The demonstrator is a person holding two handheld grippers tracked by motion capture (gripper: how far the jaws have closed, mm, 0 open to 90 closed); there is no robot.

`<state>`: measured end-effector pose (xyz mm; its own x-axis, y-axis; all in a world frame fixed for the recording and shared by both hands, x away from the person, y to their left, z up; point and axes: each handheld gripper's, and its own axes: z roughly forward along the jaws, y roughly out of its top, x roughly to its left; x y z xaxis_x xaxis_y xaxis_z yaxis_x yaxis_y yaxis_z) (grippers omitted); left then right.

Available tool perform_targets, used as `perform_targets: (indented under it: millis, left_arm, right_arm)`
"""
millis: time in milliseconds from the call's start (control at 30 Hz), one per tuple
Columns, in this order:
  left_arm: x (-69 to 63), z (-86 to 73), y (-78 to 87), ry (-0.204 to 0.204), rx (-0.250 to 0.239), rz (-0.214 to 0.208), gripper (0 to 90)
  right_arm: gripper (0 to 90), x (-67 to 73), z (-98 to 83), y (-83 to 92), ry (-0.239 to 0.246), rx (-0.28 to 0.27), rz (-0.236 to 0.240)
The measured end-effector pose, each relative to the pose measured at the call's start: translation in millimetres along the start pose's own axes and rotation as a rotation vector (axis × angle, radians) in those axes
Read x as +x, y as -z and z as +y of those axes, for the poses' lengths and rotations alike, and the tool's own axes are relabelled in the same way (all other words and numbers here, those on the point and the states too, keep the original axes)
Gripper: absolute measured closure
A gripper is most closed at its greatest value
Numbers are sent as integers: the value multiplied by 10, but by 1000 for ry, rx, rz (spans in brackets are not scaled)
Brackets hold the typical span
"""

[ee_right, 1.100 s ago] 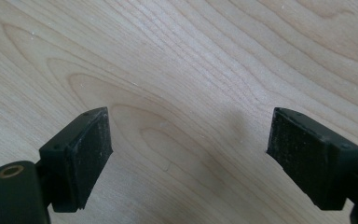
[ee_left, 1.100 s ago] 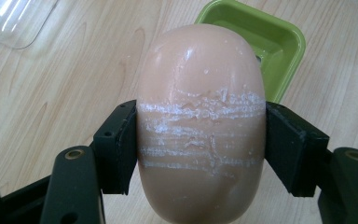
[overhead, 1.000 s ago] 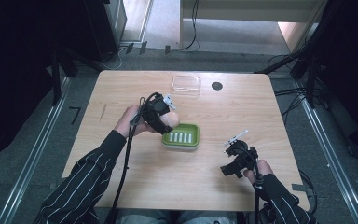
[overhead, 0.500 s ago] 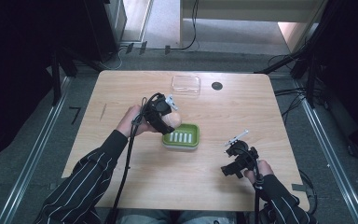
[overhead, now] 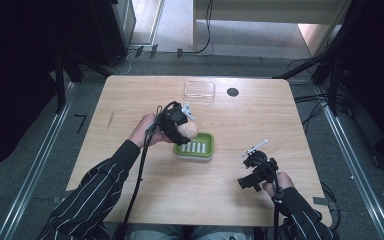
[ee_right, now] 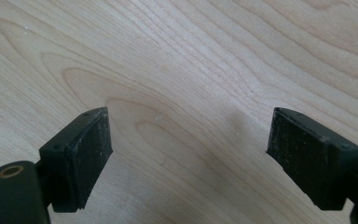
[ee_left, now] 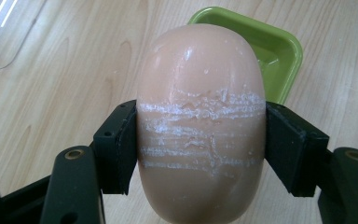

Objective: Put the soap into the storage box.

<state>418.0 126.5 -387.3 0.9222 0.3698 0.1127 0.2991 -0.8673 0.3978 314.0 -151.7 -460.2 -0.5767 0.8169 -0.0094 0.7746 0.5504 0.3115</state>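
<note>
Holding: the left gripper (overhead: 182,120) has its jaws clamped on a bar of soap (ee_left: 200,121), pads pressing its two long flanks across the middle; the bar hangs just above the table (overhead: 130,100), over the 9 o'clock edge of the green soap dish (overhead: 205,150)

Soap, feel: smooth, rounded, peach-coloured; probably firm but easily scored, judging by the white scrape lines across its face; likely slippery, so a grip across the waist looks safest, and a hard squeeze could gouge it or shoot it out

Soap, weight: looks light enough for one gripper; nothing suggests sagging or tilt

Dish: ribbed floor, low rim; sits near the table's centre; its rim at 9 o'clock is the one thing the bar must clear

Right gripper (overhead: 254,167): jaws spread wide with nothing between them, only bare wood below in the right gripper view; rests well apart from the dish, at about 4 o'clock of it

Others: a clear plastic lid (overhead: 199,91) at 12 o'clock of the dish, well apart; a dark round hole (overhead: 233,92) just beside the lid; neither is in the way
</note>
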Motion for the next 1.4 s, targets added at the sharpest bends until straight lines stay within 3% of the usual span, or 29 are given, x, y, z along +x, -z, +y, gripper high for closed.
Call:
perform_targets:
  millis: [833, 1400]
  left_arm:
    - [-100, 49, -354, -88, 17, -17, 336]
    - [-106, 47, -538, -79, 17, -21, 335]
  right_arm:
    - [141, 4, -2, 2, -1, 2, 5]
    - [141, 3, -1, -1, 0, 4, 10]
